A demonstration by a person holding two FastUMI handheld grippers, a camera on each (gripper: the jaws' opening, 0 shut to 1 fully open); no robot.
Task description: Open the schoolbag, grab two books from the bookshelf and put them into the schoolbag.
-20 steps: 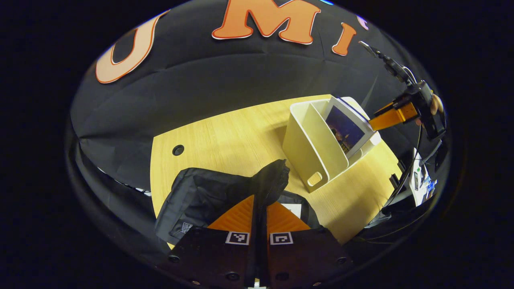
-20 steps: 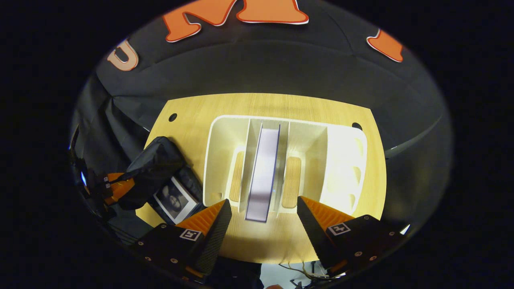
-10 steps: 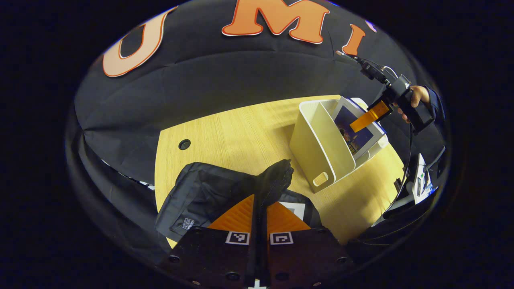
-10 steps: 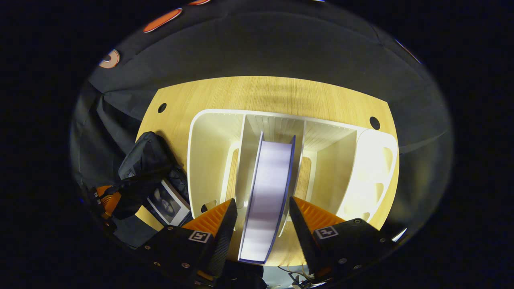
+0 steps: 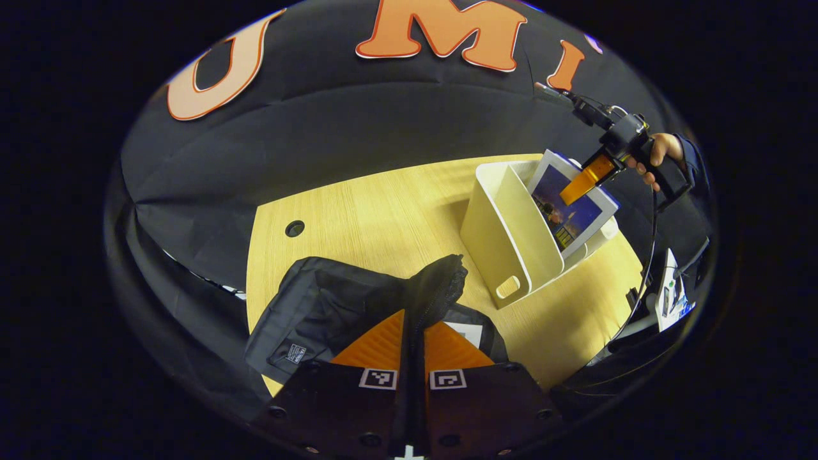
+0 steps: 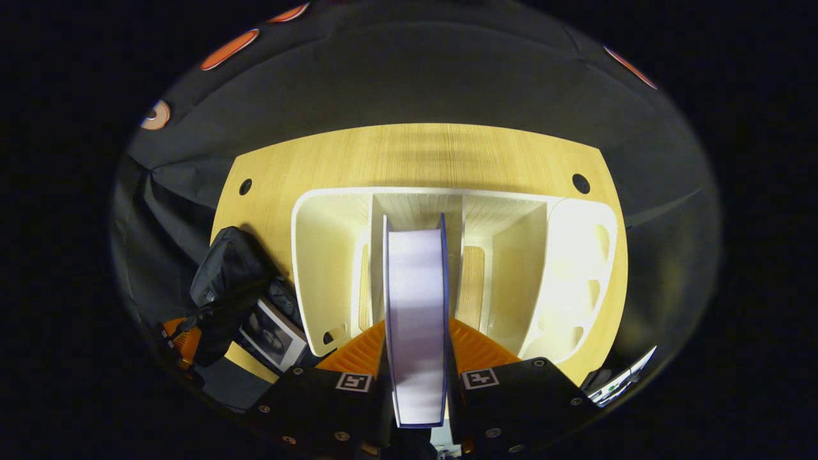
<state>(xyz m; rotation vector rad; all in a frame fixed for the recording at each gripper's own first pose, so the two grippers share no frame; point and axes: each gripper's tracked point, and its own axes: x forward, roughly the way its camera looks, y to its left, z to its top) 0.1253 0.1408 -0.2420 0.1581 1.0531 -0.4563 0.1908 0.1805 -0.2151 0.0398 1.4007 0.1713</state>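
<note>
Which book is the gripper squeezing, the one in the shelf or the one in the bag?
The blue-covered book in the white bookshelf: the right gripper pinches it. The other book lies in the schoolbag.

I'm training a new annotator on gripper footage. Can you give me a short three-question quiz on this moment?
1. True or false: the right gripper is shut on the book standing in the white bookshelf.
2. What does the left gripper pinch: A) the black schoolbag's flap, B) the bookshelf, C) nothing?
3. Fill in: inside the schoolbag another ____ already lies.

Key: 1 true; 2 A; 3 book.
</note>
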